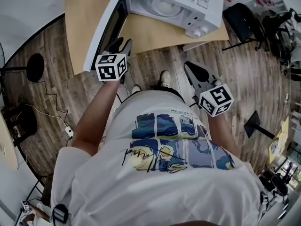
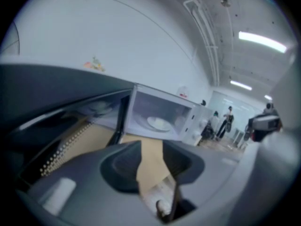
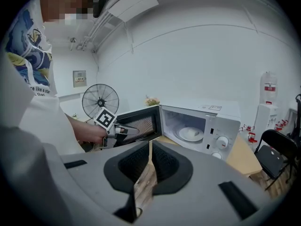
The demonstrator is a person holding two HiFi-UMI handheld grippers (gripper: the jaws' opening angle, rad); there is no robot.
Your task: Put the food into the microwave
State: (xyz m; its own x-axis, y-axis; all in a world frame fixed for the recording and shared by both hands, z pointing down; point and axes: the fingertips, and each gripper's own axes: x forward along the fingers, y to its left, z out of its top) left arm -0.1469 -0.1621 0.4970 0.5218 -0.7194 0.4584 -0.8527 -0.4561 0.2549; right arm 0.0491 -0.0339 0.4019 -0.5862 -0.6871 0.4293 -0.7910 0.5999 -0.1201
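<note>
A white microwave (image 1: pixel 188 4) stands on a tan table (image 1: pixel 84 18) with its door (image 1: pixel 106 29) swung wide to the left. Inside, a white plate (image 1: pixel 162 6) carries a pale piece of food (image 3: pixel 190 133); the left gripper view shows the plate (image 2: pixel 159 123) too. My left gripper (image 1: pixel 121 44) hovers just beside the door's outer edge, jaws open with only the tabletop showing between them (image 2: pixel 151 147). It shows against the door's inner face in the right gripper view (image 3: pixel 123 130). My right gripper (image 1: pixel 188 66) hangs over the wooden floor short of the table, jaws shut and empty (image 3: pixel 150 147).
A black chair (image 1: pixel 242 20) sits right of the table. A floor fan (image 3: pixel 100 101) stands at the left, its round base (image 1: pixel 35 67) and cables on the floor. People stand far off beyond the microwave (image 2: pixel 228 121). My shoes (image 1: pixel 164 79) are near the table edge.
</note>
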